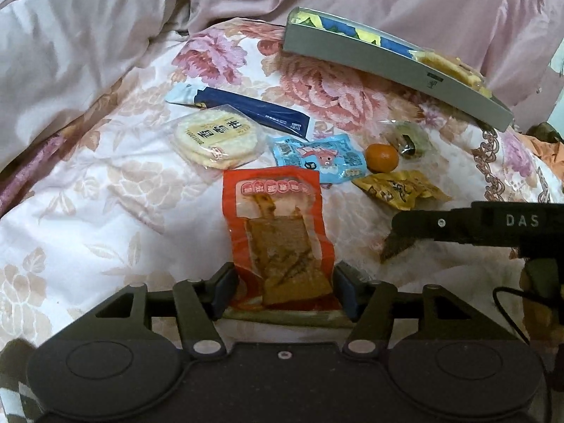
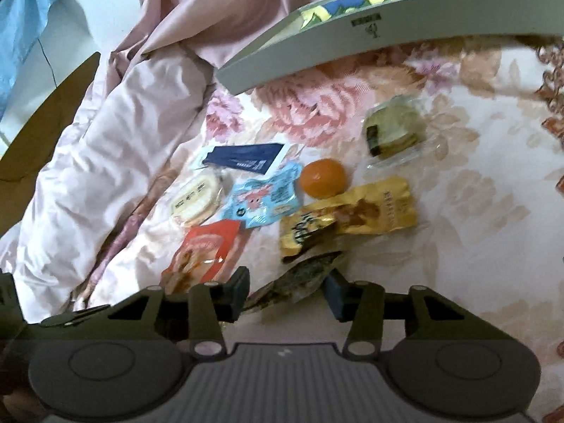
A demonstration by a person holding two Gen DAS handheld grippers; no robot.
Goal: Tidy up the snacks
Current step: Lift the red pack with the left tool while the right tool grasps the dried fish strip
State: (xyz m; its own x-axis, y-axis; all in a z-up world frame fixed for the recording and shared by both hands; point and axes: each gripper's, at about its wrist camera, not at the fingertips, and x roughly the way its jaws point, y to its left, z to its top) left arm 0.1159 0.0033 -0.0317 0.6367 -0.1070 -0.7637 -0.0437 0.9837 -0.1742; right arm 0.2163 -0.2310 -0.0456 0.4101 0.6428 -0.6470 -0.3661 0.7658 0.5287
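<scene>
Your left gripper [image 1: 283, 290] sits at the bottom centre of the left wrist view, jaws partly apart, with the lower end of the red snack packet [image 1: 273, 232] lying between them on the floral bedspread [image 1: 105, 190]; whether the pads press on it, you cannot tell. Your right gripper [image 2: 287, 294], bottom centre of the right wrist view, has its jaws about half apart around a dark clear-wrapped snack [image 2: 299, 278], and contact there is also unclear. Above the red packet in the left view lie the round rice crackers [image 1: 216, 139], a dark blue sachet [image 1: 253, 111], a light blue packet [image 1: 319, 157], an orange fruit [image 1: 381, 157], a yellow packet [image 1: 402, 188] and a greenish wrapped cake [image 1: 410, 139]. The grey box [image 1: 387, 60] runs across the upper right, already holding a few snacks. Rumpled pink bedding [image 1: 88, 35] fills the upper left.
</scene>
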